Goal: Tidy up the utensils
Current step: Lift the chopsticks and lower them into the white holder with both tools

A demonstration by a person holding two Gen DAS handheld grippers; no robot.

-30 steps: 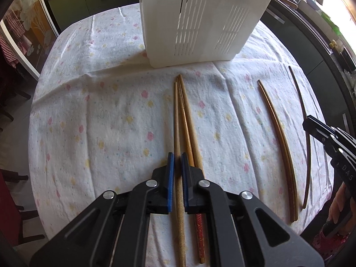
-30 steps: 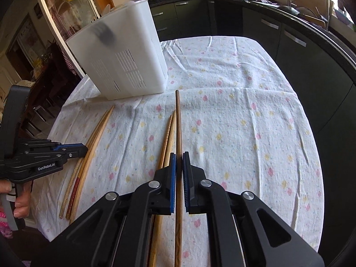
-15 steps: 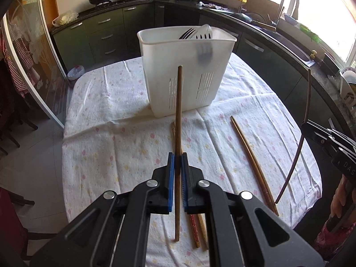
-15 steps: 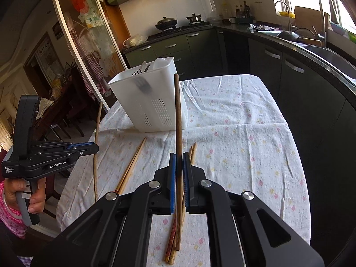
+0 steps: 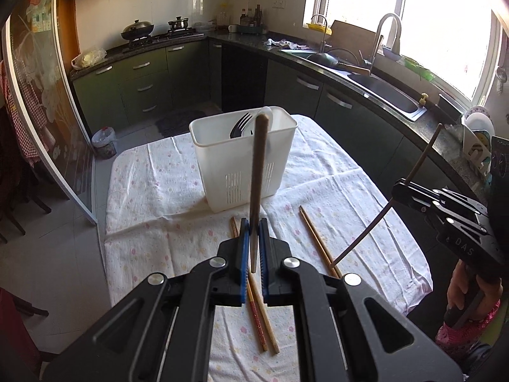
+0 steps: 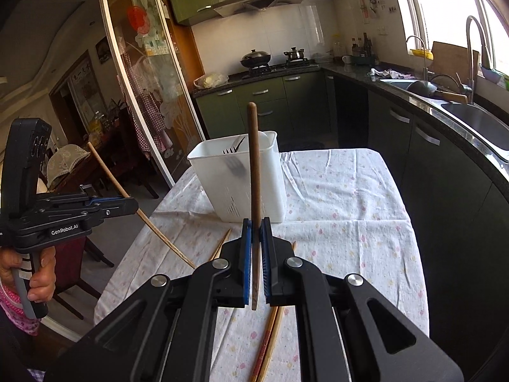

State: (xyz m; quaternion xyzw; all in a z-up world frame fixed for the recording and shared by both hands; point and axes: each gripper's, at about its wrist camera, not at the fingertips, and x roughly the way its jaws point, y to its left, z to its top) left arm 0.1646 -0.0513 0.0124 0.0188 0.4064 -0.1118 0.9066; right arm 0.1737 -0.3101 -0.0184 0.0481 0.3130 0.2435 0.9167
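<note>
My left gripper is shut on a light wooden chopstick and holds it upright above the table, in line with the white utensil basket. My right gripper is shut on a darker chopstick, also raised and pointing up before the basket. The basket holds a fork and a white utensil. Two pairs of chopsticks lie on the cloth: one under my left gripper, one to its right. Each gripper shows in the other's view, the right gripper and the left gripper.
The table has a white flowered cloth. Green kitchen cabinets stand behind, a counter with a sink runs along the right, and a glass sliding door is on the left. A small bin sits on the floor.
Both grippers have lifted their chopsticks off the cloth and tilted upward, so the views now look level across the table toward the basket.
</note>
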